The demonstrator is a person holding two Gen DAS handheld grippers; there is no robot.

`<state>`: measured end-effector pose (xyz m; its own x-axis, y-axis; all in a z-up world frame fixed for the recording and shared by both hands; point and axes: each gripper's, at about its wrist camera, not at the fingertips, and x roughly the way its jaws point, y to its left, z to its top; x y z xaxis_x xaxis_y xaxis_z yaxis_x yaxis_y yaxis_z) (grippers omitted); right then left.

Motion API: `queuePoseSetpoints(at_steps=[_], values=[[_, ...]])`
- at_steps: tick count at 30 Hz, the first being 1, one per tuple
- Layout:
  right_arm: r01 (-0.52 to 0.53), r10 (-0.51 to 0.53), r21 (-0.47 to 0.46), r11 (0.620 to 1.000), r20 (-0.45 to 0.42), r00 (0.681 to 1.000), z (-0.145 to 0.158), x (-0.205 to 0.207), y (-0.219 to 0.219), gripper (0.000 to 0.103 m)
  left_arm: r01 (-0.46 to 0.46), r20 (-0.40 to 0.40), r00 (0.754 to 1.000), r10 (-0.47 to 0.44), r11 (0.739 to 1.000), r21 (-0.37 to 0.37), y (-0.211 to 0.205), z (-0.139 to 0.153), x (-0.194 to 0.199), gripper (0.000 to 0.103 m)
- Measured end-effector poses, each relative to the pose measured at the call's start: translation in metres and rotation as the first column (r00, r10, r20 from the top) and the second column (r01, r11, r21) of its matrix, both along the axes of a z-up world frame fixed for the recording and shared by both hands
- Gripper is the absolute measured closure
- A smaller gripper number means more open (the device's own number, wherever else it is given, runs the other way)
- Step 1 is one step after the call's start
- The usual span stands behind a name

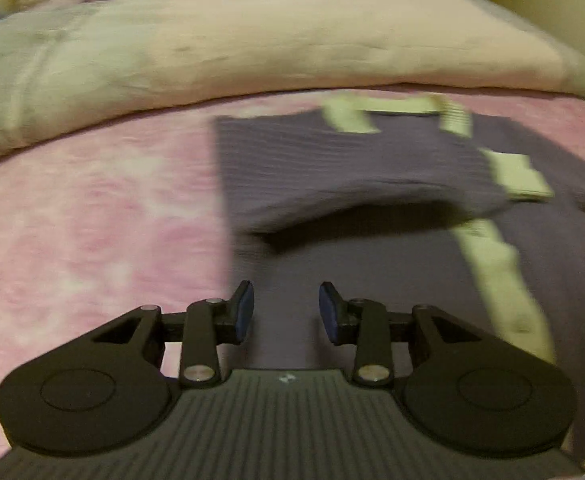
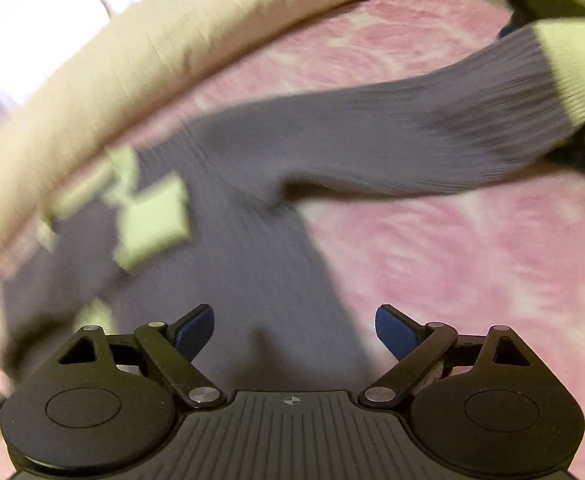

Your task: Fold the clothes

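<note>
One sleeve (image 1: 356,176) lay folded across my purple cardigan (image 1: 372,280) on the pink bedspread (image 1: 92,220); the right sleeve (image 2: 372,136) was still out. Left gripper (image 1: 286,312) and right gripper (image 2: 294,332) gaped, empty.

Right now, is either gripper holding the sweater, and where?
No. The left gripper and the right gripper are both open over the grey sweater, nothing between the pads.

pink bedspread (image 1: 92,208), cream blanket (image 1: 252,40)
</note>
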<state>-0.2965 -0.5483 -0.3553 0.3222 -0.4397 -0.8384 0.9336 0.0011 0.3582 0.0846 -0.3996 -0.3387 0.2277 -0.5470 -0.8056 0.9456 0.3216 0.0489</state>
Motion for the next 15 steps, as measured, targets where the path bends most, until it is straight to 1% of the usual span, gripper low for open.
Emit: queuePoseSetpoints(at_steps=[2, 3, 4, 5, 6, 7, 9, 10, 11, 13, 14, 15], values=[[0.037, -0.038, 0.01, 0.999, 0.14, 0.989, -0.008, 0.003, -0.014, 0.012, 0.011, 0.054, 0.998, -0.011, 1.0, 0.001, -0.001, 0.002, 0.014, 0.067], [0.056, -0.059, 0.022, 0.998, 0.216, 0.975, -0.013, 0.005, -0.021, 0.012, 0.027, 0.083, 0.996, -0.028, 1.0, 0.005, -0.003, 0.0, 0.016, 0.066], [0.069, -0.076, 0.035, 0.997, 0.275, 0.958, -0.018, 0.008, -0.028, 0.016, 0.049, 0.115, 0.992, -0.05, 0.999, 0.008, -0.005, -0.002, 0.016, 0.066], [0.079, -0.09, 0.048, 0.996, 0.323, 0.942, -0.023, 0.011, -0.035, 0.024, 0.071, 0.146, 0.987, -0.072, 0.997, 0.011, -0.008, -0.004, 0.016, 0.066], [0.084, -0.103, 0.069, 0.994, 0.357, 0.928, -0.029, 0.015, -0.042, 0.041, 0.094, 0.177, 0.98, -0.095, 0.996, 0.015, -0.011, -0.007, 0.015, 0.066], [0.085, -0.116, 0.098, 0.992, 0.382, 0.917, -0.036, 0.02, -0.049, 0.044, 0.12, 0.208, 0.971, -0.12, 0.993, 0.015, -0.013, -0.011, 0.012, 0.066], [0.094, -0.152, 0.157, 0.983, 0.413, 0.898, -0.051, 0.027, -0.06, 0.044, 0.169, 0.272, 0.948, -0.168, 0.985, 0.022, -0.019, -0.02, 0.006, 0.066], [0.101, -0.166, 0.172, 0.98, 0.423, 0.891, -0.057, 0.029, -0.065, 0.044, 0.192, 0.305, 0.933, -0.191, 0.981, 0.029, -0.022, -0.024, 0.003, 0.066], [0.107, -0.176, 0.18, 0.978, 0.429, 0.886, -0.061, 0.031, -0.068, 0.044, 0.215, 0.343, 0.915, -0.215, 0.976, 0.037, -0.023, -0.028, -0.002, 0.066], [0.111, -0.177, 0.176, 0.978, 0.427, 0.887, -0.066, 0.034, -0.075, 0.044, 0.252, 0.381, 0.89, -0.251, 0.967, 0.047, -0.026, -0.034, -0.007, 0.068], [0.11, -0.174, 0.169, 0.979, 0.426, 0.888, -0.067, 0.036, -0.077, 0.044, 0.276, 0.4, 0.875, -0.273, 0.96, 0.052, -0.027, -0.036, -0.01, 0.076], [0.109, -0.169, 0.161, 0.981, 0.425, 0.889, -0.068, 0.037, -0.079, 0.044, 0.301, 0.419, 0.858, -0.296, 0.952, 0.058, -0.027, -0.039, -0.013, 0.082]])
